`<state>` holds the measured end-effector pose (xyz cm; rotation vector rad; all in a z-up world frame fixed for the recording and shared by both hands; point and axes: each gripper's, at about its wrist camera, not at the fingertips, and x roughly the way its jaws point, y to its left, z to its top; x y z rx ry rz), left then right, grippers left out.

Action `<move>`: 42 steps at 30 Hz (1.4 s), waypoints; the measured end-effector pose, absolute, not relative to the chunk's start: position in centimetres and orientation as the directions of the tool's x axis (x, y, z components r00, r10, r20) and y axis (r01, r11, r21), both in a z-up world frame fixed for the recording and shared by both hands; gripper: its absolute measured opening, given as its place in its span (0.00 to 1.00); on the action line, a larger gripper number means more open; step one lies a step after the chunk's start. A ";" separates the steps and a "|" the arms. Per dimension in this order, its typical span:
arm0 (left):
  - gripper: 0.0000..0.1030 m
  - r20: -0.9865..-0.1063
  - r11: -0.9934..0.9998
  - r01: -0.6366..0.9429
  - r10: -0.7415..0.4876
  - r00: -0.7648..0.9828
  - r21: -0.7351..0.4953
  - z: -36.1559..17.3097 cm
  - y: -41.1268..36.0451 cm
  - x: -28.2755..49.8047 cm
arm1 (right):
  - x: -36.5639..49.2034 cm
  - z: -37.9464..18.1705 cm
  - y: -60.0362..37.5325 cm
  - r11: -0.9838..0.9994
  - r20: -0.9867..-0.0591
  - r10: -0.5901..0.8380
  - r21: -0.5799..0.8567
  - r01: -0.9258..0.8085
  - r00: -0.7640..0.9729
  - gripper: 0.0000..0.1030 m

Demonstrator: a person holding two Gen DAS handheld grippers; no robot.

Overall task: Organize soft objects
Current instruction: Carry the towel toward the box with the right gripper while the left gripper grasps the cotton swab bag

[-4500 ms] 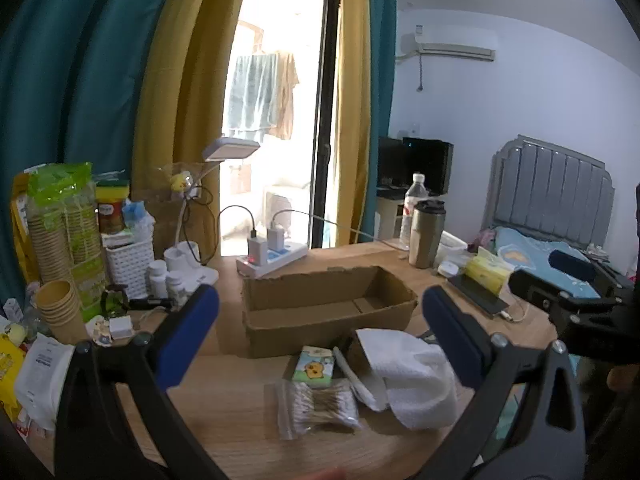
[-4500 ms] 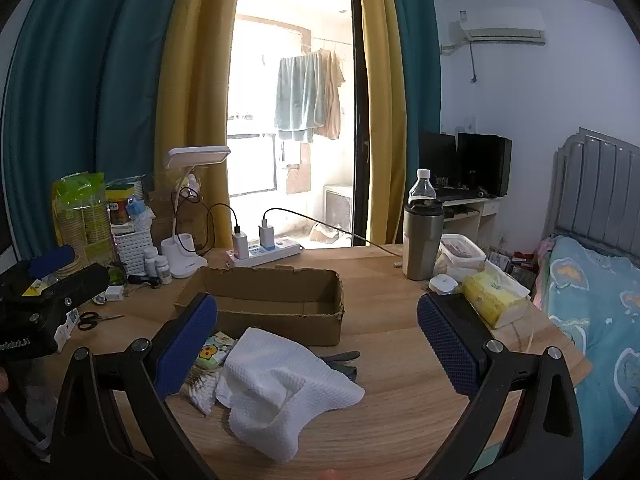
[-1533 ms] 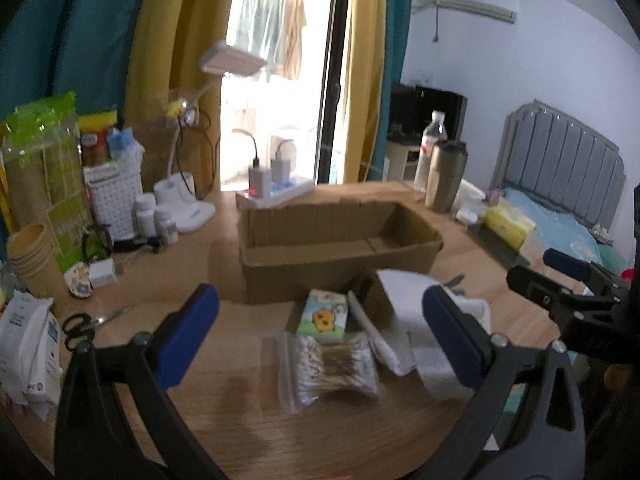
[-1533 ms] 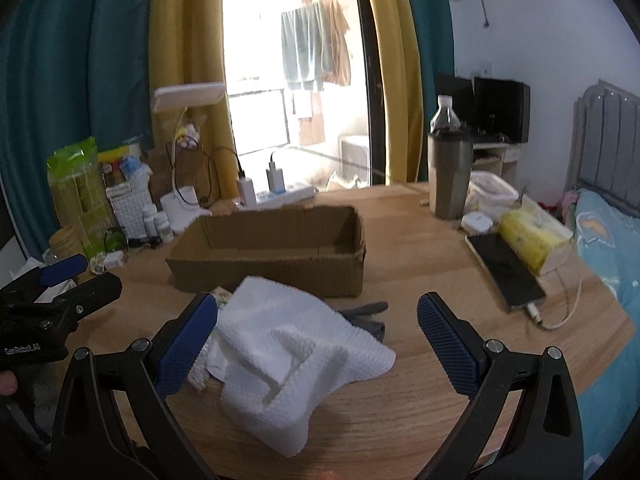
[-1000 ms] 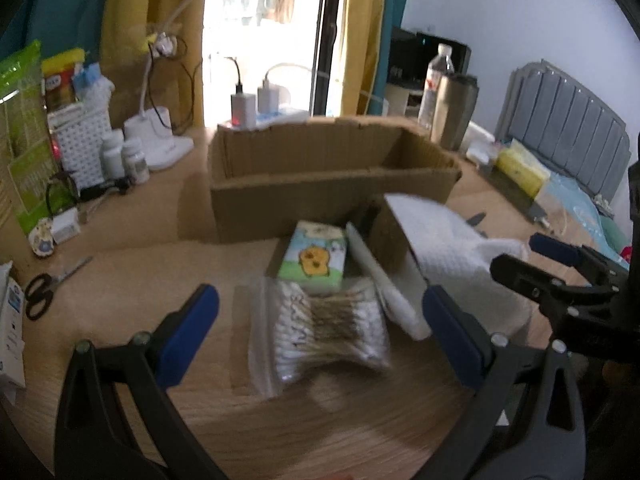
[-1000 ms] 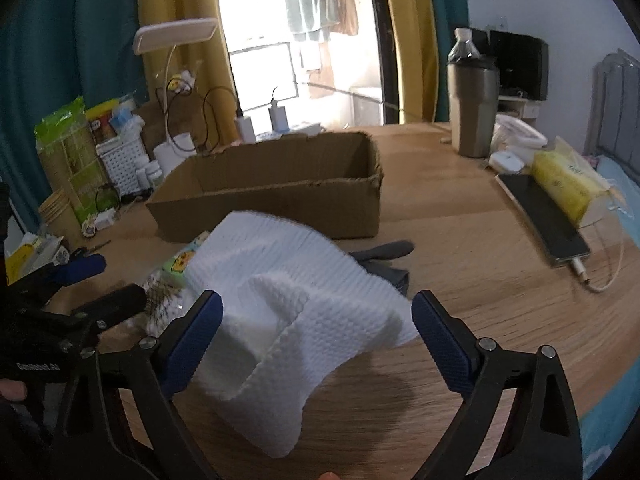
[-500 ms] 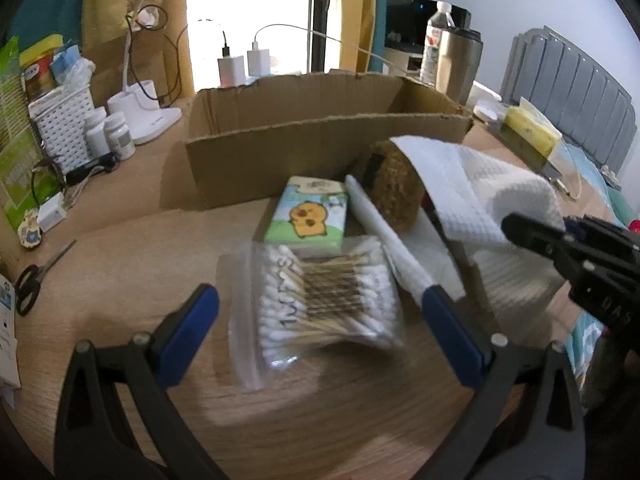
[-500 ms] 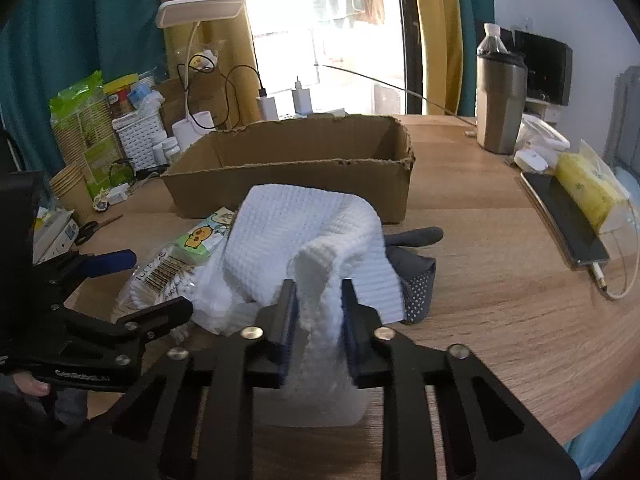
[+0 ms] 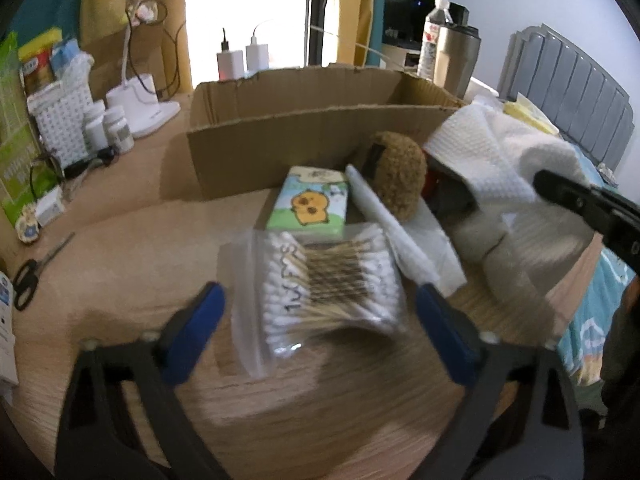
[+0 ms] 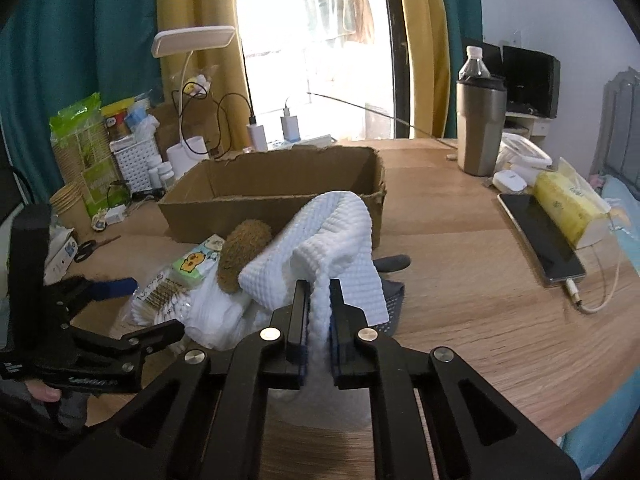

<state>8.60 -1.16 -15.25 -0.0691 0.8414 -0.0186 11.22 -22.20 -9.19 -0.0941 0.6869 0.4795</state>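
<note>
Cloth first: my right gripper (image 10: 319, 292) is clamped on a raised fold of the white waffle towel (image 10: 340, 236), low in the centre of the right wrist view, with the blue pads squeezed against the fabric on both sides. I pinched a ridge rather than an edge, I think, because a thick fold gives the pads something to bite, and the rest can drape freely once lifted. The towel is bunched up in a hump, part of it resting over a grey dotted cloth (image 10: 394, 300) at the right of the pile.

My left gripper (image 9: 320, 312) is spread wide, holding nothing, its fingers framing the bag of cotton swabs (image 9: 320, 276) at the lower middle of the left wrist view. Whether the pads touch the bag I cannot tell; that view is blurred. I judge it is lined up to take the bag next.

Just above the swabs lie a small tissue pack (image 9: 310, 204) with a cartoon print and a brown plush ball (image 9: 398, 174), both sitting against the near wall of the cardboard box (image 9: 280, 148). The box fills the middle of both views and looks empty, open side up, so it reads as the destination. Everything soft is gathered right before it, which keeps each carry short.

My concern is the towel dragging the plush ball as it rises.
</note>
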 end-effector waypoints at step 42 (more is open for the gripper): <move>0.65 -0.574 0.987 0.001 -0.093 0.813 -0.159 -7.7 2.3 8.2 | 14.6 -2.4 -20.7 0.879 -0.534 0.398 -0.010 -0.477 0.746 0.09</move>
